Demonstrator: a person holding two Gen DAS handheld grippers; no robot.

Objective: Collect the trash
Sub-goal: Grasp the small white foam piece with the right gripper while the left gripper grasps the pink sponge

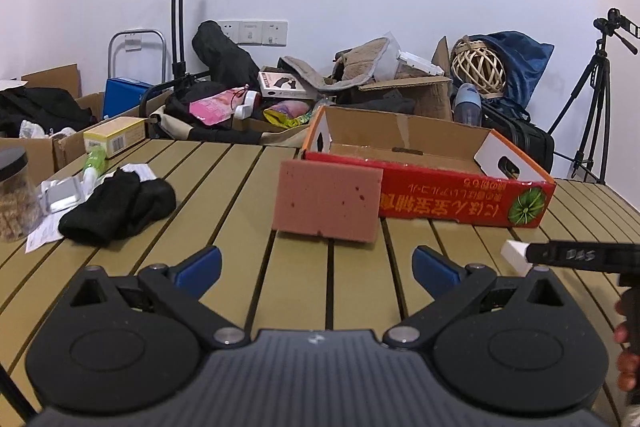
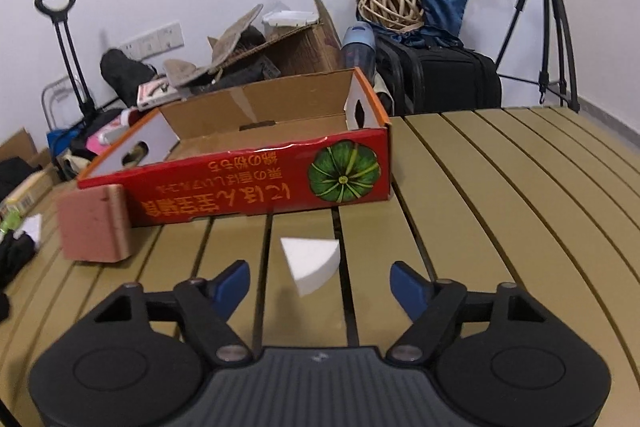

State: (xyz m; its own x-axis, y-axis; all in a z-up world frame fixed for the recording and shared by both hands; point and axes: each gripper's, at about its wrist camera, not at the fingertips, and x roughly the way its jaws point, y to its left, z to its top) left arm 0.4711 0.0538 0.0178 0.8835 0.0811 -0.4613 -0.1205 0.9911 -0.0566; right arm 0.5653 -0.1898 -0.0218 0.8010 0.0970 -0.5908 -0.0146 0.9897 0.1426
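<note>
The right gripper stands open around a white wedge-shaped foam piece, not touching it; the left gripper is open and empty above the slatted tan table.

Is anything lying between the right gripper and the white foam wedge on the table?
Nothing visible does. The white foam wedge lies on bare slats of the table just ahead of the open right gripper, apart from both pads.
</note>
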